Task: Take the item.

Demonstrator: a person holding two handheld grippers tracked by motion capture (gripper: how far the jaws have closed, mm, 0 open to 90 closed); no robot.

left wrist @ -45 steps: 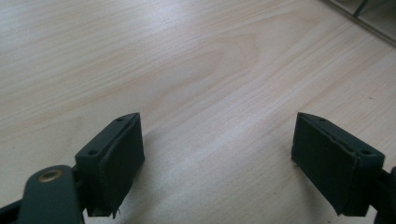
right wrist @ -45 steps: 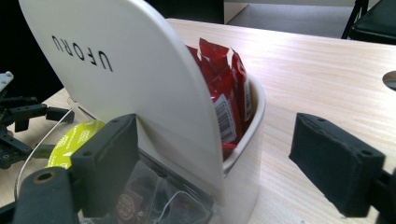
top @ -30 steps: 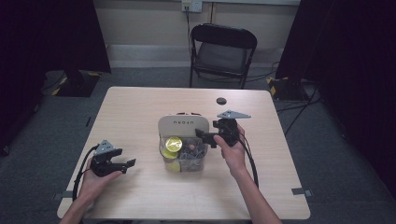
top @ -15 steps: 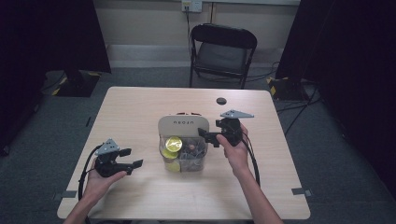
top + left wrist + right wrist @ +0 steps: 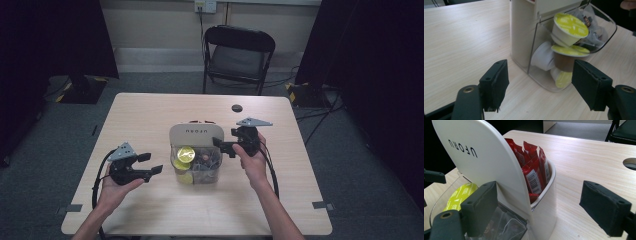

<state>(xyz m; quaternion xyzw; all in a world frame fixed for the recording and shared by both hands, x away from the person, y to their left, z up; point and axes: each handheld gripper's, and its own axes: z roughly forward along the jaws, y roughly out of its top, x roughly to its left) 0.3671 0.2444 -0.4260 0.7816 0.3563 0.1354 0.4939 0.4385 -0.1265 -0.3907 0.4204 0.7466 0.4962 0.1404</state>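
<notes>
Resting on: the wooden table [image 5: 150, 115], a white-and-clear organizer [image 5: 196, 150] stands near the middle, with both grippers beside it.
Front bin: clear plastic, holding yellow-lidded pods [image 5: 570, 26] and some dark wrapped items (too jumbled to name).
Back pocket: red sachets [image 5: 534, 170] stand upright behind the white panel.
Left gripper [image 5: 150, 163]: held above the table just left of the organizer, apart from it. Its jaws have just been closing and now stand at a middling gap with nothing between them; in the left gripper view they frame the clear bin from a little way off.
Right gripper [image 5: 223, 146]: at the organizer's right side, jaws spread wide, one pad on the front of the white panel's edge, the other out over bare table, gripping nothing.
Farther off: a black folding chair [image 5: 239, 55] beyond the table and a small dark disc [image 5: 236, 107] near the far edge.
</notes>
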